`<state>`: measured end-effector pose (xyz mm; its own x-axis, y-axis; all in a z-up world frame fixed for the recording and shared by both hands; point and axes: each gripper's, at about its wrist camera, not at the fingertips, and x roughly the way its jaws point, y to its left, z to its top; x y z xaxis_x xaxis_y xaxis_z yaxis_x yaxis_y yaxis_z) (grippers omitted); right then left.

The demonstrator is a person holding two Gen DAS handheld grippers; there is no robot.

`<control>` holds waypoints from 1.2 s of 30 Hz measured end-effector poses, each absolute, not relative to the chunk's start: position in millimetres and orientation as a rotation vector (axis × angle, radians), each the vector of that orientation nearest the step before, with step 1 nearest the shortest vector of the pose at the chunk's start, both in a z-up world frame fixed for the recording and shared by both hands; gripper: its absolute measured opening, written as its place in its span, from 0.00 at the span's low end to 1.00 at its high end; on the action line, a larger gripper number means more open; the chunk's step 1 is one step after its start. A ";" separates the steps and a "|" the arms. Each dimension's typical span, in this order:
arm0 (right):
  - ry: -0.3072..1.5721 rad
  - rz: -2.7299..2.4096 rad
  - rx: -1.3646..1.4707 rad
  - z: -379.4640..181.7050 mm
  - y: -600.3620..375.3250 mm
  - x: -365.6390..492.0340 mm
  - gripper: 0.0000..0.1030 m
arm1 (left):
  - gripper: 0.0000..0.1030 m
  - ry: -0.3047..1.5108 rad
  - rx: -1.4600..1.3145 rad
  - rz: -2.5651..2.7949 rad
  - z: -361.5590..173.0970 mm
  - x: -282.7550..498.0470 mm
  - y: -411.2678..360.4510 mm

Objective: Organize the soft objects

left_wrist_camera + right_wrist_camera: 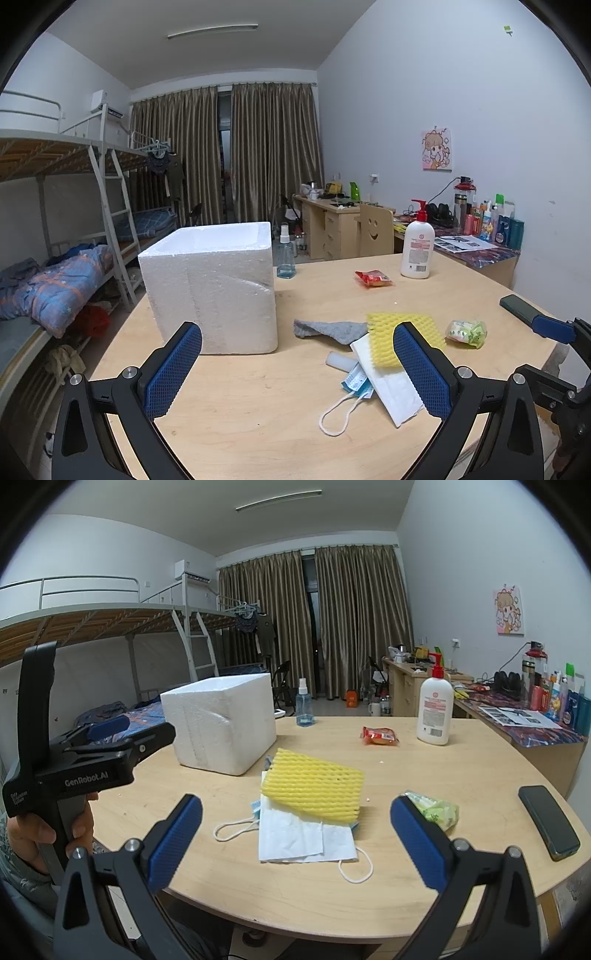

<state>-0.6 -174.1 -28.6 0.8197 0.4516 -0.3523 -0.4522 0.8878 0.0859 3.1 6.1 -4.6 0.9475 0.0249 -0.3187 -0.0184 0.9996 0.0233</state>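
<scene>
Two blue-padded tools hover over a round wooden desk (424, 775), both spread wide with nothing between their pads: the right tool (295, 843) in the foreground of its own view, the left tool (297, 369) likewise in its own, and seen from the side at the left edge of the right-wrist view, gripped by a hand (44, 834).

Directly ahead of the right tool lies a loose heap of soft things: a white face mask (303, 840) with a thin ear loop trailing toward the tool, a blue mask (356, 382) peeking from under it, and a yellow foam net sleeve (314, 788) resting on top. All look feather-light and limp (the masks would likely fold and drag rather than lift flat), so a pinch across the mask's body edge, not the loop, seems the surer hold. The ribbed foam should compress easily; a bite on its near edge would probably do.

Just beyond the left tool's right pad sits a crumpled grey cloth (325, 330), also floppy. Beside the right tool's right pad is a small green crinkly packet (439, 812), likely slippery.

Farther ahead and to the left stands an open white foam box (225, 723), the probable destination. A phone (548, 821) lies well right of the heap.
</scene>
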 end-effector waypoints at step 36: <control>0.376 0.474 -0.001 -27.9 -176.1 -0.6 1.00 | 1.00 0.342 0.020 -0.005 -7.5 6.8 3.1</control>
<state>-0.6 -176.1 -27.9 0.8223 0.4457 -0.3538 -0.4459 0.8910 0.0860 6.8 3.1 -7.5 0.9421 -0.0016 -0.3353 0.0083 0.9998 0.0185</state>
